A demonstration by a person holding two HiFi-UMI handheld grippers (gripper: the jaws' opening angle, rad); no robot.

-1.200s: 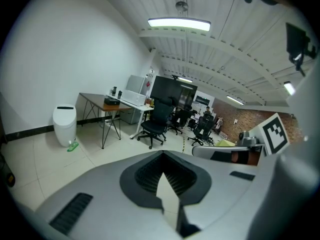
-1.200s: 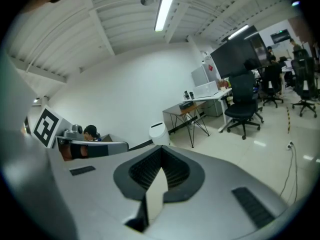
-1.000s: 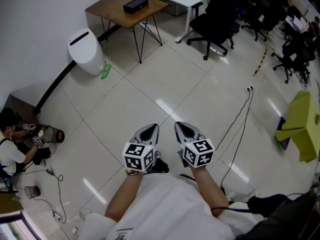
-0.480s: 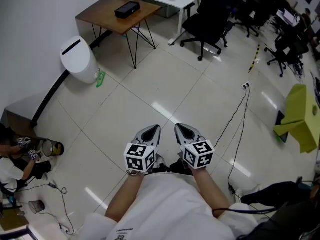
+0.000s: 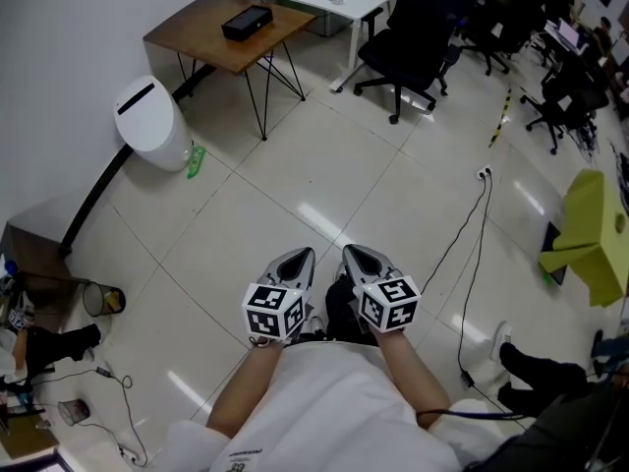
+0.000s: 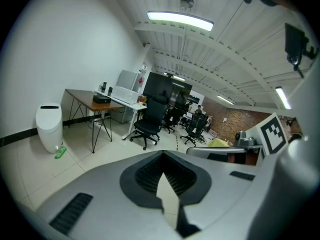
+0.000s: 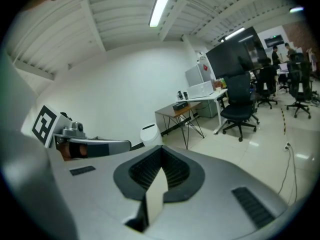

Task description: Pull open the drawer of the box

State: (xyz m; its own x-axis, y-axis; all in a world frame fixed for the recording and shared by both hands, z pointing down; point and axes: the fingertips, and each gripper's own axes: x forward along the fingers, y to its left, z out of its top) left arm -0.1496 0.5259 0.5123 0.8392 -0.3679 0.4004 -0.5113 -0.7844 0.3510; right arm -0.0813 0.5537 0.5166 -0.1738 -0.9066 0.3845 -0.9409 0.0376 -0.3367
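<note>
At far left: white bin (image 5: 147,116); wooden table (image 5: 192,39) bearing black box (image 5: 247,22) (probably the drawer box, well apart). Near centre: left gripper (image 5: 298,257), right gripper (image 5: 358,256), jaws together, empty, carried idle pending approach.

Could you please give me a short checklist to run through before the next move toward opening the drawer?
1. Left gripper empty, jaws together: ok.
2. Right gripper empty, jaws together: ok.
3. Box within reach: not ok. The only candidate, a black box on the wooden table, sits far across the room.
4. Drawer and its handle located: cannot tell, the box is too small to show either.
5. Way to the table: ok. The tiled floor ahead is open, and the white bin stands off to the side by the wall.
</note>
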